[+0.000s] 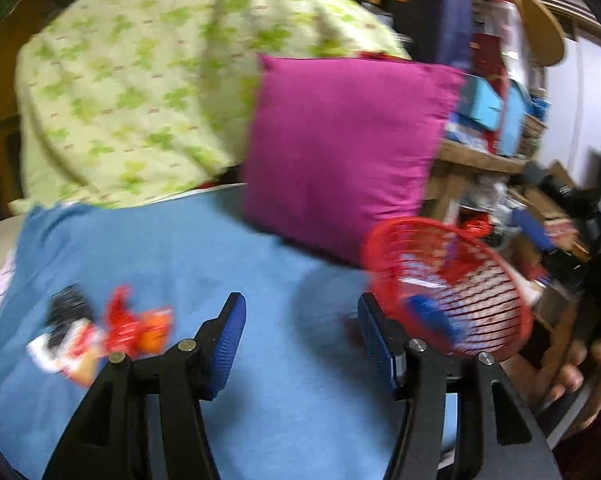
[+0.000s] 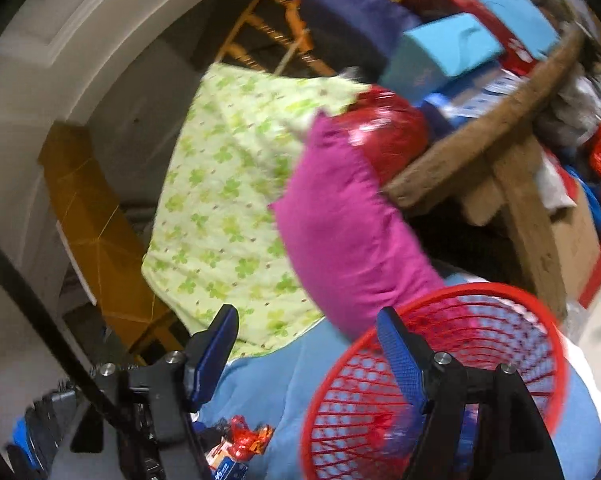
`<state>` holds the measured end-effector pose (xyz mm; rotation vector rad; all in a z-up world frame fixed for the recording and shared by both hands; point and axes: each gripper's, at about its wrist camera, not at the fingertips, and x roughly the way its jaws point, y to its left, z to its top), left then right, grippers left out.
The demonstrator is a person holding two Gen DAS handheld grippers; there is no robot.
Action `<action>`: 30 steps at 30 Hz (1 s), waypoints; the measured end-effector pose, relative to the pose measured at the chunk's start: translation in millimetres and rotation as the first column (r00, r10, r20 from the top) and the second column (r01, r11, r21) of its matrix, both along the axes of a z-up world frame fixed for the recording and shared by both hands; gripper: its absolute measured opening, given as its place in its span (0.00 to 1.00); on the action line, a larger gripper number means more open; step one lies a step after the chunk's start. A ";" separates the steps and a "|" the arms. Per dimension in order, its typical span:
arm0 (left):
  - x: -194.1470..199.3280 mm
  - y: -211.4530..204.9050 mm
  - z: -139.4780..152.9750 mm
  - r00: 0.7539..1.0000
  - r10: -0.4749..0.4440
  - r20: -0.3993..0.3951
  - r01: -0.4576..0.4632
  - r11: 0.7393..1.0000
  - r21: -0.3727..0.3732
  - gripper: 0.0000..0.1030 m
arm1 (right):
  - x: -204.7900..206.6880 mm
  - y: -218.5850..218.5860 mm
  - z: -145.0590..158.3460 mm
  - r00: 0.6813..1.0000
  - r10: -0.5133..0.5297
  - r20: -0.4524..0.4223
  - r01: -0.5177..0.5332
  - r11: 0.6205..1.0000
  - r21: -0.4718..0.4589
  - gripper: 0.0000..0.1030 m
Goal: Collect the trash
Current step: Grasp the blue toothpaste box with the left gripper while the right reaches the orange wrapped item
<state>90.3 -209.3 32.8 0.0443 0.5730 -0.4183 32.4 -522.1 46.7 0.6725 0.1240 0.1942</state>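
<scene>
Left gripper [image 1: 300,322]: jaws spread wide with nothing between them, hanging above the blue blanket [image 1: 228,256]
Right gripper [image 2: 306,334]: jaws also apart and gripping nothing; its right finger sits at the rim of the red basket [image 2: 540,320], seemingly just inside it, though the blur makes contact hard to judge
Trash: a small heap of crumpled wrappers [image 1: 112,330], red, orange, white and black, lies on the blanket just left of the left gripper; the right wrist view catches the same heap at its lower edge
Basket: it rests on the blanket beside the pink pillow [image 1: 348,148], to the right of the left gripper; something red and blue shows through its mesh, probably pieces already dropped in
Surroundings: a green patterned quilt [image 1: 140,80] is piled behind the pillow, and a cluttered wooden shelf [image 2: 500,128] stands past the basket
Step in hand: between picks, I judge, with both claws free and the wrappers untouched
Next move: swing the left gripper left and down over the heap, close on the wrappers without pinching blanket cloth, then carry them across to the basket
</scene>
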 end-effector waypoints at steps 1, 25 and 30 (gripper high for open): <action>-0.6 18.6 -3.0 0.999 0.041 0.003 -0.041 0.999 0.005 0.58 | 2.4 10.0 2.9 1.000 0.018 0.008 -0.018 1.000 -0.017 0.73; 0.0 215.6 -95.8 0.950 0.263 -0.170 -0.276 0.960 -0.052 0.59 | 139.7 204.8 -54.6 0.831 0.406 -0.379 -0.438 0.899 0.003 0.63; 18.9 208.6 -108.4 0.966 0.139 -0.218 -0.165 0.981 -0.105 0.59 | 181.2 238.2 -85.7 0.740 0.443 -0.507 -0.490 0.870 0.045 0.40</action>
